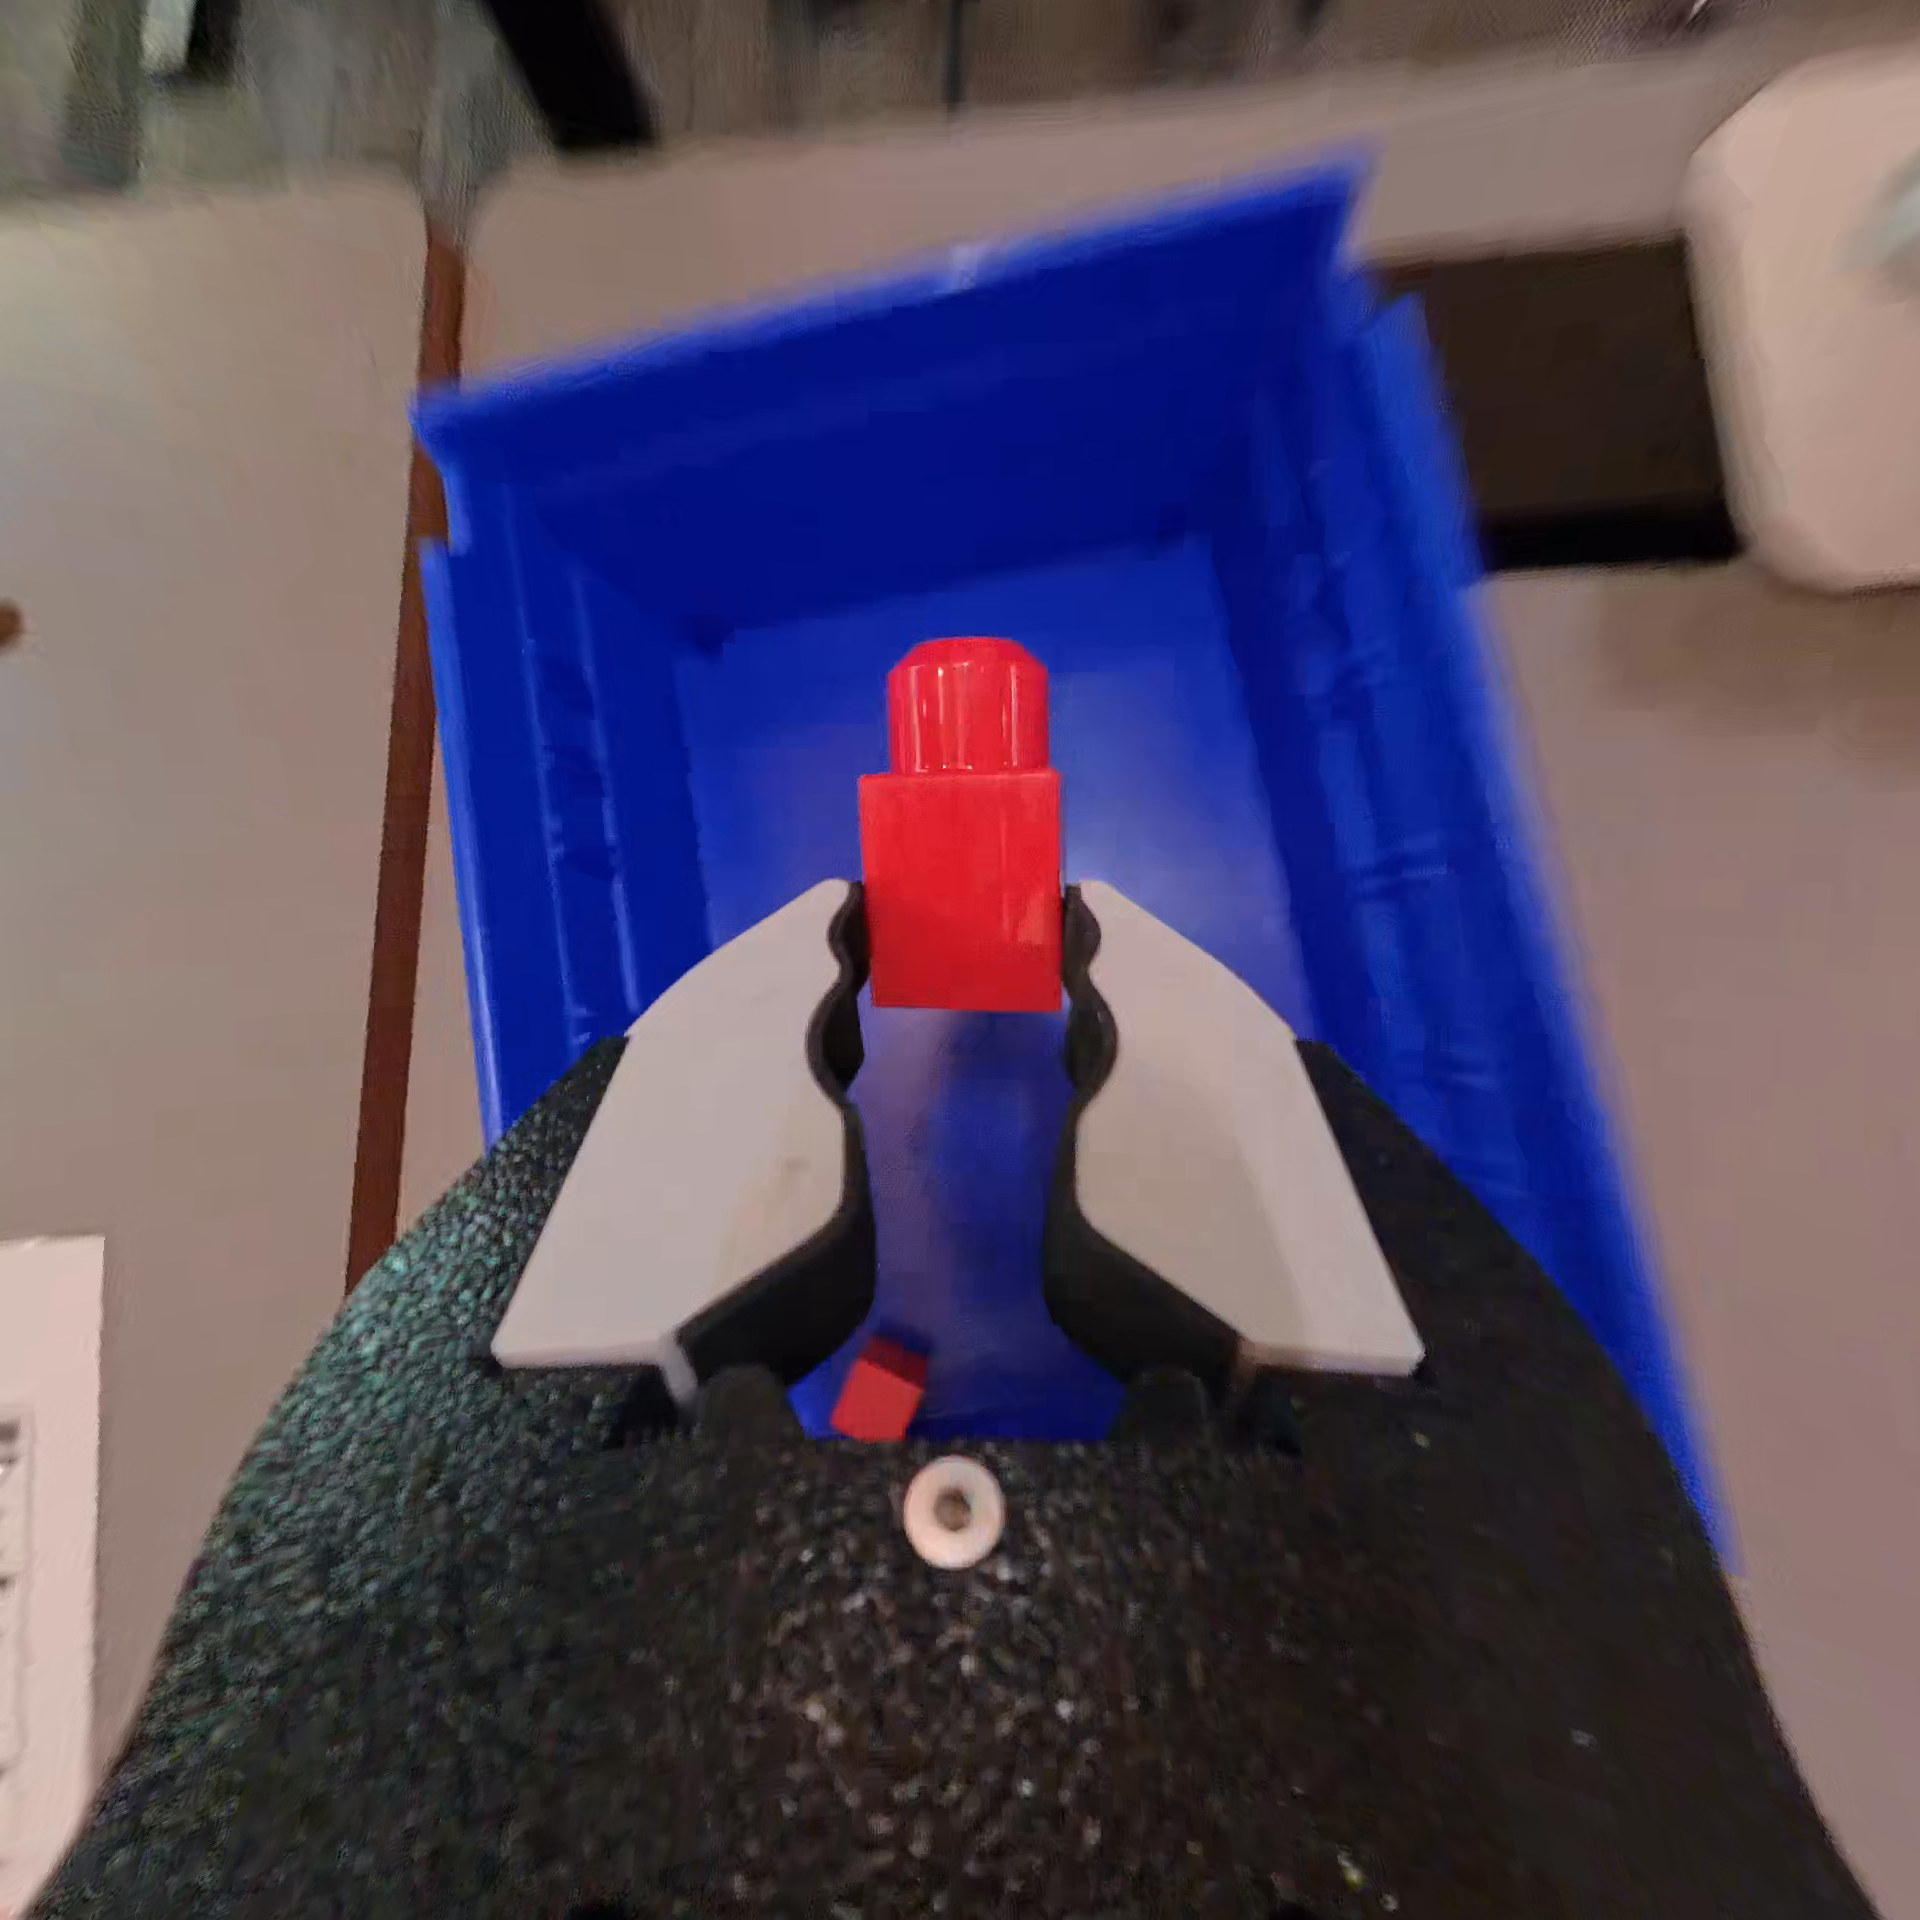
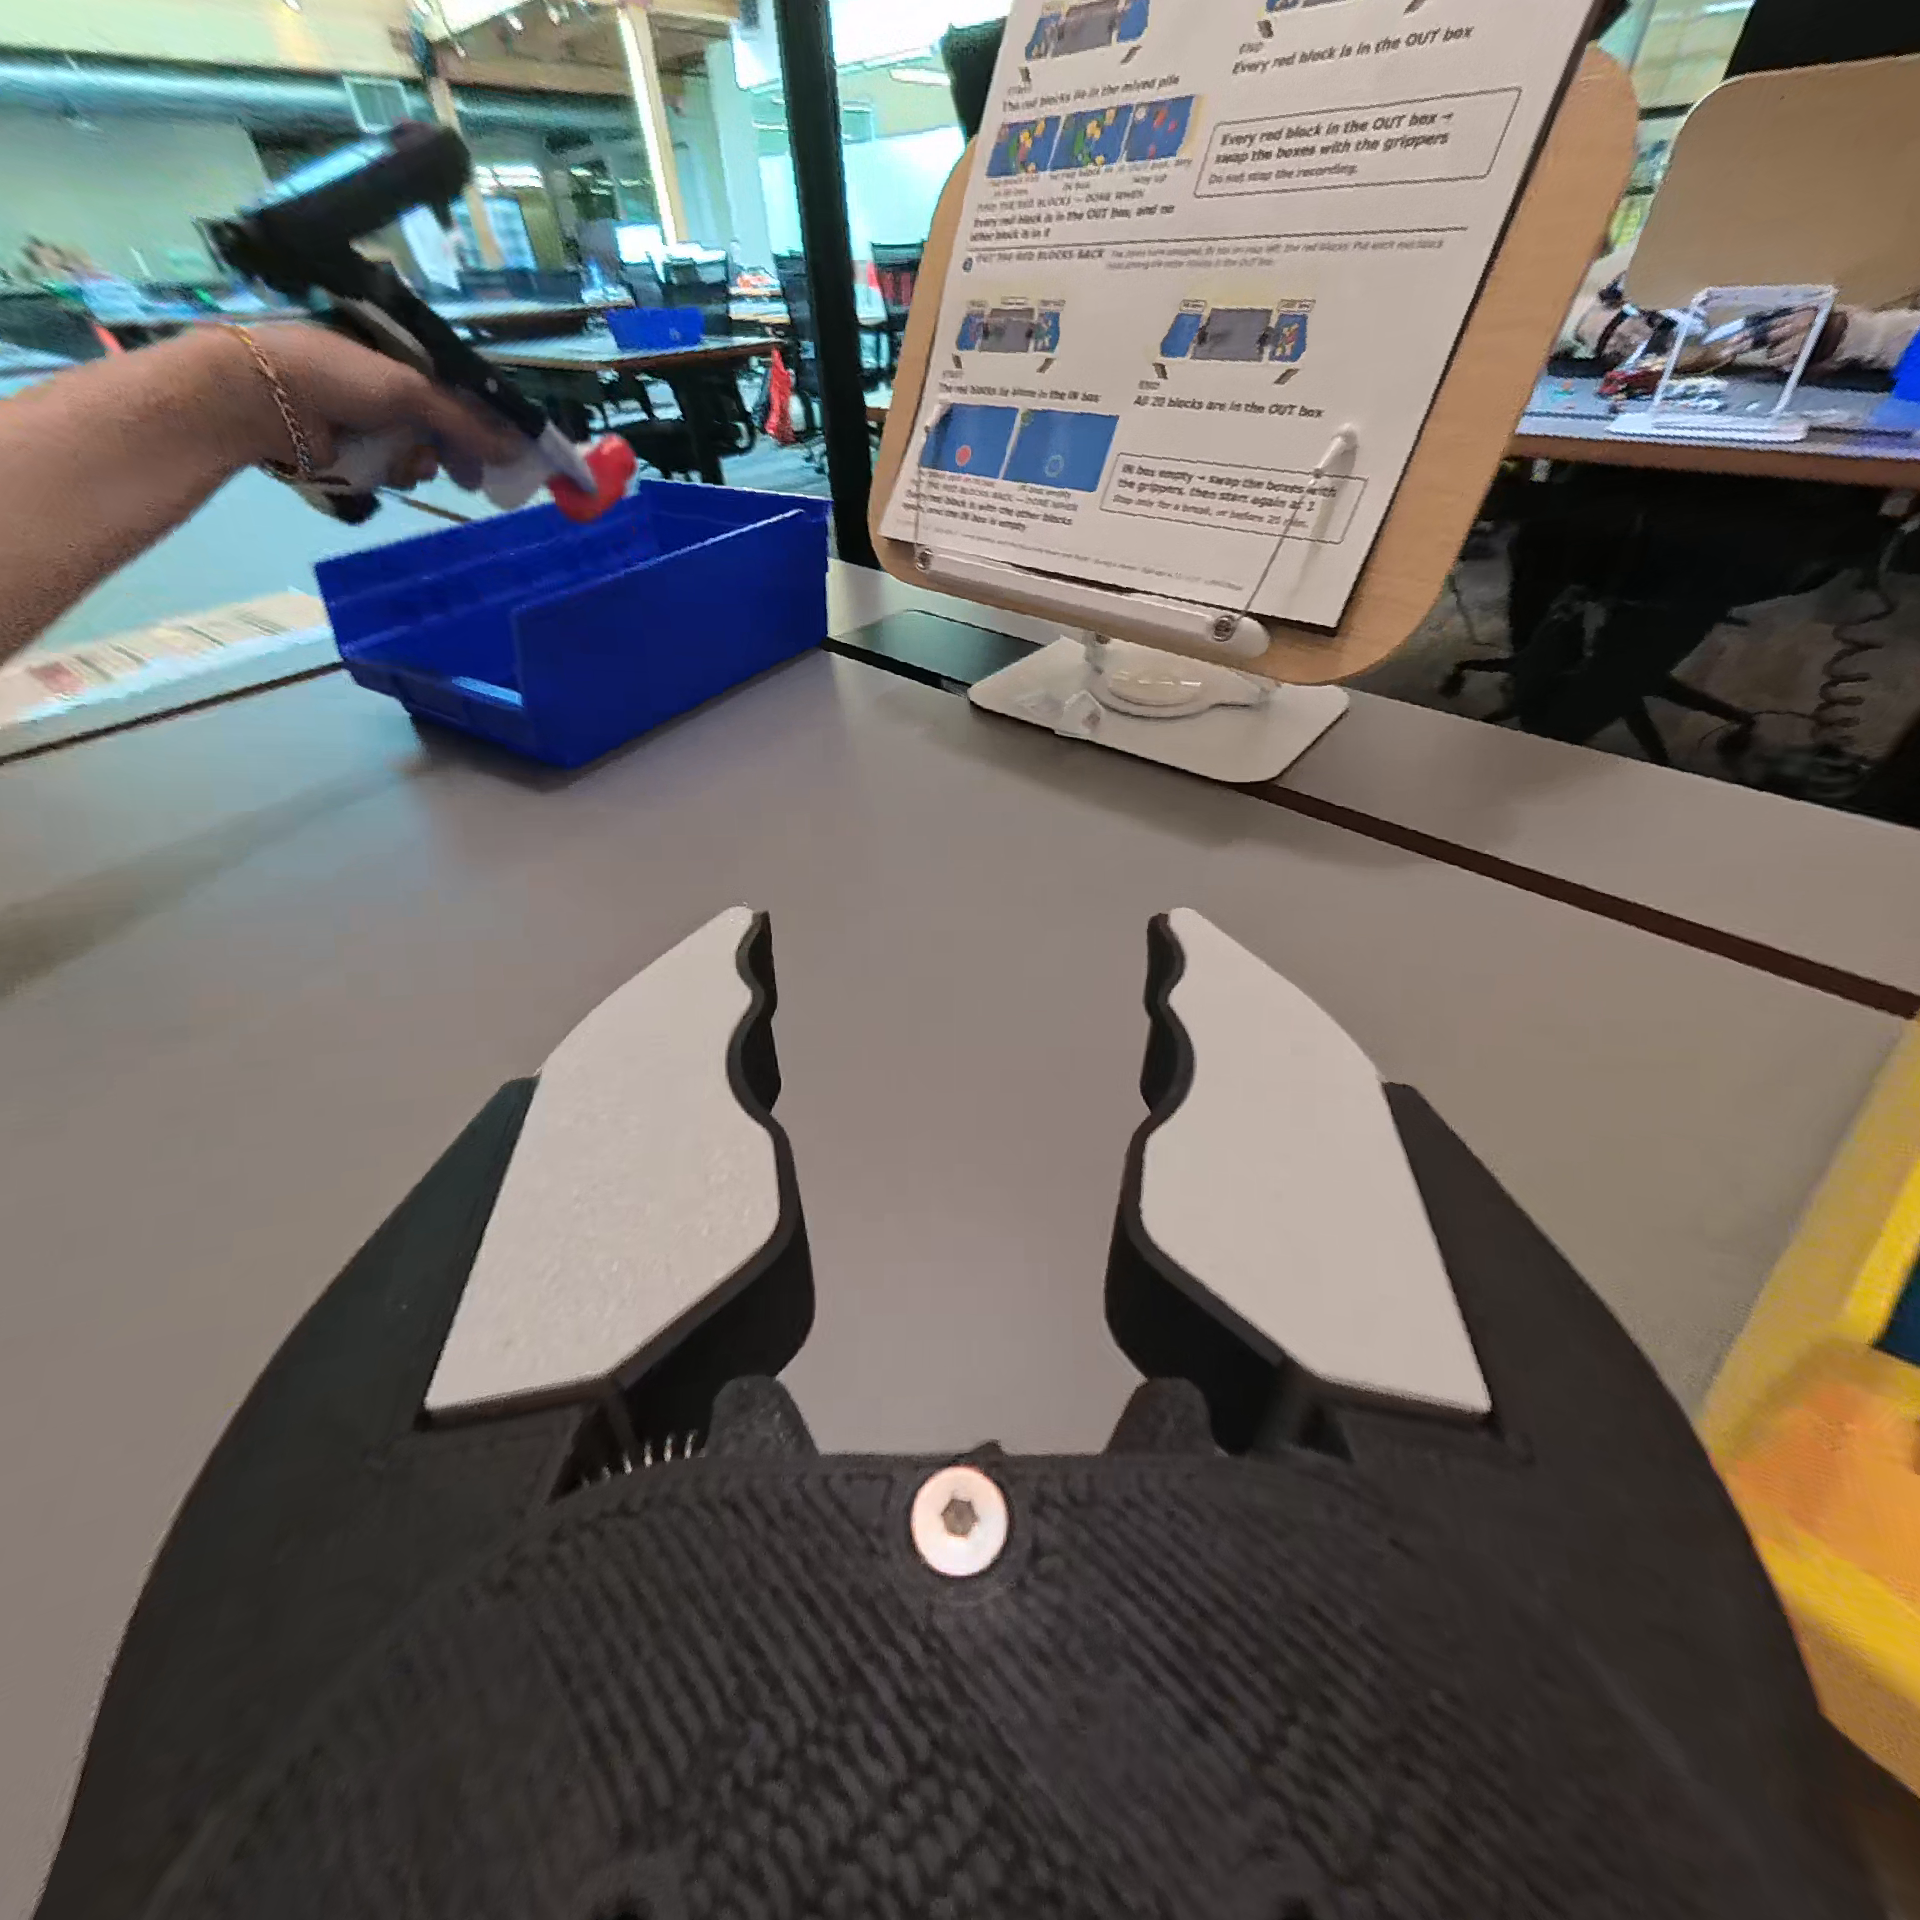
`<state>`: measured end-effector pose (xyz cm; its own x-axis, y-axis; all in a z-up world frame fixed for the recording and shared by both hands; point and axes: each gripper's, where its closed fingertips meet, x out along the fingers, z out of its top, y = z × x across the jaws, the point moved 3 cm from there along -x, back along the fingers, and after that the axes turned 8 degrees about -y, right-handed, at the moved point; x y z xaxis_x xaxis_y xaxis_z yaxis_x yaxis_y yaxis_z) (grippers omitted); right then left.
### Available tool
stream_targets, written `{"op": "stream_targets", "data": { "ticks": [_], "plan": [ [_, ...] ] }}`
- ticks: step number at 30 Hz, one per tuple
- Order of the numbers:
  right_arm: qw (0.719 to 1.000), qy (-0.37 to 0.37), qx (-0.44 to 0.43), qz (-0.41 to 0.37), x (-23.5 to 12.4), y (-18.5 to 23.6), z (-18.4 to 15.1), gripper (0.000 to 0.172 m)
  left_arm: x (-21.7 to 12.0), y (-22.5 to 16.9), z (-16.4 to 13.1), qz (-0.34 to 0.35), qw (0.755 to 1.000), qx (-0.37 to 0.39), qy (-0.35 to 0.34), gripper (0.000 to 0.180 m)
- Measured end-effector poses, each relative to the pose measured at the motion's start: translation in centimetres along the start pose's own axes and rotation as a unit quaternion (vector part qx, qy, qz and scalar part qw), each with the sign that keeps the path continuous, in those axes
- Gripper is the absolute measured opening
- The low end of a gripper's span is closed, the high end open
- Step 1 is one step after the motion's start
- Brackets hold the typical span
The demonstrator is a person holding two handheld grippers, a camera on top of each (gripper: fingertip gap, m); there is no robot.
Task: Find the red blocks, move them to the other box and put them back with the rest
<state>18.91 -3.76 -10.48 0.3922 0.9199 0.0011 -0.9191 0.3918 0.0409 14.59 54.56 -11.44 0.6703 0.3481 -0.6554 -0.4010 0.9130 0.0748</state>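
- Red block (image 1: pixel 961 894), square-bodied with a round stud on the far end, sits pinched at the tips of the left gripper (image 1: pixel 961 940), both black pads pressed on its lower flanks, over the open blue bin (image 1: pixel 1382 831).
- A second small red block (image 1: pixel 878 1397) lies on the bin floor below, near the gripper's base.
- Only the lower part of the block is gripped; a steady squeeze and a level wrist would likely keep it from pivoting during the carry.
- Bin walls rise left, right and ahead of the fingers; lifting straight up before travelling sideways looks the safer course past the rim.
- The right gripper (image 2: pixel 961 997) hovers with jaws spread wide and nothing between them, over bare grey table (image 2: pixel 935 831).
- Ahead-right of it stands an instruction board on a stand (image 2: pixel 1195 364); at its right edge, a yellow-edged object (image 2: pixel 1829 1403).
- Open tabletop ahead of the right gripper, reaching to the blue bin ahead-left, offers free room.
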Motion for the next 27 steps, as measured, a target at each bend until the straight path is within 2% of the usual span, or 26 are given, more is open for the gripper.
{"op": "stream_targets", "data": {
  "ticks": [3, 6, 10, 14, 19, 23, 27],
  "plan": [
    [1.000, 0.000, 0.005, 0.030, 0.2, 0.9, 0.2, 0.062, -6.1, -5.8, 3.4, -0.118, 0.985, 0.008, -0.122, 0.035],
    [0.998, -0.011, 0.002, 0.062, 0.5, 2.3, 0.5, 0.063, -11.8, -13.7, 4.0, -0.274, 0.937, 0.038, -0.215, 0.035],
    [0.994, -0.042, 0.005, 0.103, 0.7, 4.2, 1.7, 0.066, -17.0, -24.1, 0.8, -0.465, 0.843, 0.074, -0.260, 0.035],
    [0.986, -0.083, 0.007, 0.142, 0.6, 5.6, 3.1, 0.062, -18.9, -32.4, -4.1, -0.584, 0.758, 0.117, -0.265, 0.035],
    [0.978, -0.098, 0.011, 0.184, 0.9, 6.9, 3.2, 0.060, -19.3, -38.7, -8.8, -0.677, 0.675, 0.117, -0.269, 0.035],
    [0.973, -0.091, 0.019, 0.210, 1.5, 7.6, 2.5, 0.054, -20.2, -40.5, -10.5, -0.703, 0.636, 0.136, -0.288, 0.035],
    [0.969, -0.087, 0.033, 0.228, 2.1, 8.2, 2.0, 0.051, -20.3, -41.4, -11.3, -0.701, 0.625, 0.147, -0.311, 0.035]
  ]
}}
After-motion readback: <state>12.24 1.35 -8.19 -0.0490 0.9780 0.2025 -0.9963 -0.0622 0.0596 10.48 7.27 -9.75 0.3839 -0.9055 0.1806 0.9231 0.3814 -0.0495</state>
